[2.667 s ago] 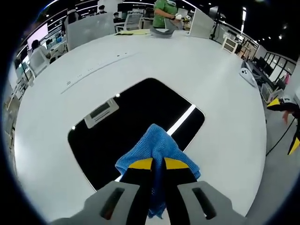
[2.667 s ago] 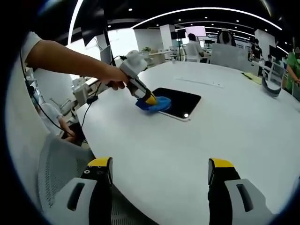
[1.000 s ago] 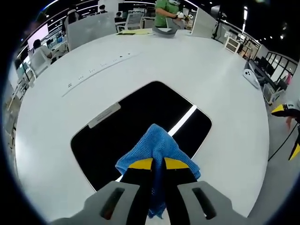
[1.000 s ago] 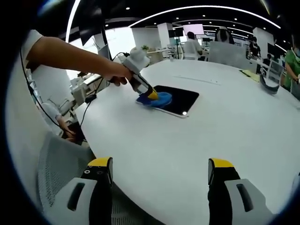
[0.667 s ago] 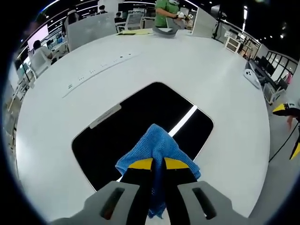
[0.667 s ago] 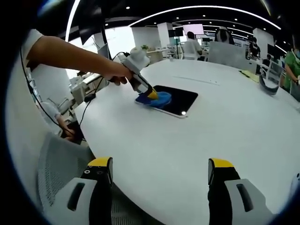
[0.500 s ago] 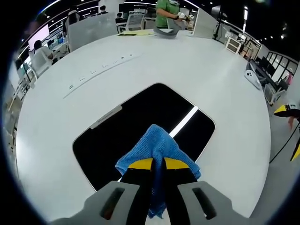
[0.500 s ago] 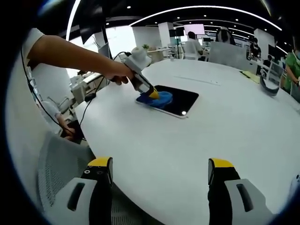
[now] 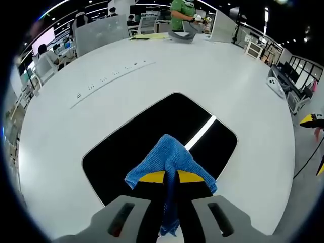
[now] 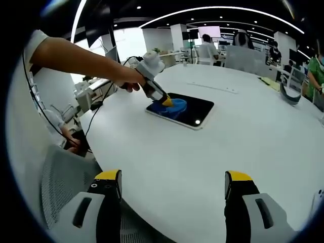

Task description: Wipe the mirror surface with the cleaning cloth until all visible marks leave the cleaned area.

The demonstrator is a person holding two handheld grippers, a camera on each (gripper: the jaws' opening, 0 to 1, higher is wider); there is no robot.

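L gripper (image 9: 170, 177), jaws closed tight on a blue cloth (image 9: 169, 159), presses the bunched cloth onto the near part of the mirror (image 9: 152, 139), a dark rounded panel lying flat on the white table (image 9: 228, 76). A bright light streak reflects in the mirror just beyond the cloth. In the right gripper view, a person's hand (image 10: 127, 81) holds that gripper (image 10: 166, 103) over the mirror's (image 10: 195, 111) near-left corner, cloth (image 10: 174, 107) under it. R gripper (image 10: 172, 183) hangs well short of the mirror, above the table edge (image 10: 167, 167), jaws wide apart, nothing held. Others stand beyond the table, far side from the mirror.
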